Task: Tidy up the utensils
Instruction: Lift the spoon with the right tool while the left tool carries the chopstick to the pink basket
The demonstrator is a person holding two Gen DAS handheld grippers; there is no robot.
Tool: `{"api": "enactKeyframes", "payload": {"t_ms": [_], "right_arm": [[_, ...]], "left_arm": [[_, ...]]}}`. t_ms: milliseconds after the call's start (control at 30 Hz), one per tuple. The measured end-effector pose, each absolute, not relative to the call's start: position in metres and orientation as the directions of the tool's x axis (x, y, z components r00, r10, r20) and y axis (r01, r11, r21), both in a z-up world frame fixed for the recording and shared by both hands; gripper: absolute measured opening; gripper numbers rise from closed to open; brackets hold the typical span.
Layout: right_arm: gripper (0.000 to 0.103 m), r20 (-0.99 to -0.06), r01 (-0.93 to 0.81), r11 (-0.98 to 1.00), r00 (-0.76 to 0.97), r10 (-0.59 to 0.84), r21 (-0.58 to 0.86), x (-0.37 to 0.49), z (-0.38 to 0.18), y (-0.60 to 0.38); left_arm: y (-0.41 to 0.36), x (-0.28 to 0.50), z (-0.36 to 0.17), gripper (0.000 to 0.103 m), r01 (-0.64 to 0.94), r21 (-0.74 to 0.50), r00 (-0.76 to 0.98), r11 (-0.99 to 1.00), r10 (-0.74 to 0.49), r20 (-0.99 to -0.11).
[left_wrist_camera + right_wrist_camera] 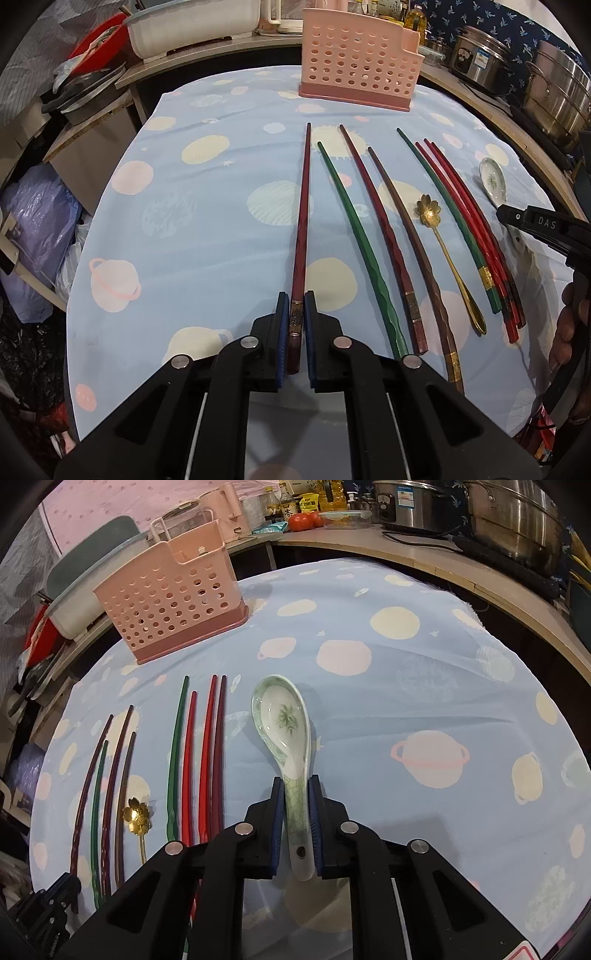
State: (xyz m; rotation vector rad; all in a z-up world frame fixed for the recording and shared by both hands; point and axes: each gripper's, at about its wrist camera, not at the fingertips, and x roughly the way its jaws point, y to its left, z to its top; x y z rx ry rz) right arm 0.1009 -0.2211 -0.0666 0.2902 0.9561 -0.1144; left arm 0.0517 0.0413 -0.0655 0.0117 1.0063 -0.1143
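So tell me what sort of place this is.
Most likely a home kitchen: steel pots on a wooden counter, tomatoes and an oil bottle behind, and a pink utensil caddy on the cloth-covered table.

Pale blue cloth table cover printed with planets [424, 686]: matt, soft, lightly creased. Pink perforated plastic utensil basket [173, 594]: smooth, dull sheen. White-and-green ceramic soup spoon [286, 731]: glossy glaze, crackle pattern on the handle. Gold flower-bowled metal teaspoon [439, 236]: polished, bright glints. Lacquered chopsticks in red, green, maroon and brown [373, 236]: glossy, some with rippled grips and brass-coloured bands. Black plastic gripper bodies [295, 387]: matt, with ribbed blue pads and shiny metal pivot pins. Stainless steel pots [557, 99]: brushed, reflective.
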Motion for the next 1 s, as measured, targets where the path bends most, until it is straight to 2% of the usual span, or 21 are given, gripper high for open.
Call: {"api": "enactKeyframes", "payload": {"t_ms": [500,1000], "right_arm": [[0.012,-0.79,0.206,0.951,0.61,0.059,0.23,0.068,-0.046,-0.225],[0.007,-0.74,0.2,0.941,0.669,0.072,0.273,0.039,-0.016,-0.236]], "left_arm": [[0.047,0.042,-0.056,0.008,0.092,-0.067,0.531,0.994,-0.106,-0.841],[0.057,0.03,-0.015,0.007,0.083,-0.11,0.599,0.99,-0.138,-0.789]]}}
